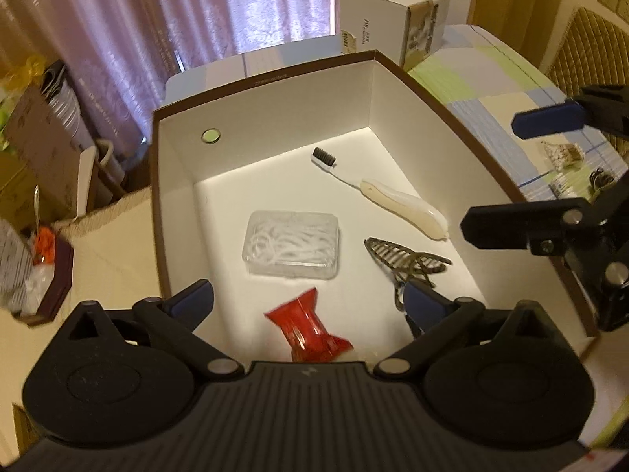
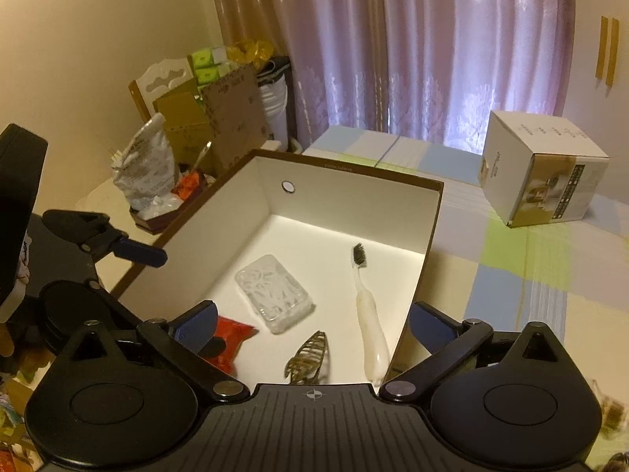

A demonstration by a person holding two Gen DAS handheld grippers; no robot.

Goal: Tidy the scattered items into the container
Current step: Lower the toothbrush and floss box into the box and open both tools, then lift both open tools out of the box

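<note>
I'm over the box (image 1: 412, 78) now with both tools — the left hand-held gripper (image 1: 306, 303) hangs spread wide and empty above the near end, and the right hand-held gripper (image 2: 312, 322) is just as wide apart, nothing in it, straddling the box's right wall. The box sits on the bed (image 2: 511, 275).

Inside I see four things lying flat on the white floor: the toothbrush (image 1: 397, 200), the clear case of floss picks (image 1: 293, 244), the hair claw (image 1: 401, 261) and the red packet (image 1: 310, 328).

More waits outside — past the right wall on the bedspread lie a bag of cotton swabs (image 1: 562, 155) and a dark clip (image 1: 599, 179), partly hidden behind the right tool.

My read on the swab bag: feather-light, soft, crinkly film that could slip, so I'd pinch a gathered fold near its top rather than squeeze the middle. The clip looks stiff and springy; I'd close across its solid spine, not the teeth.
</note>
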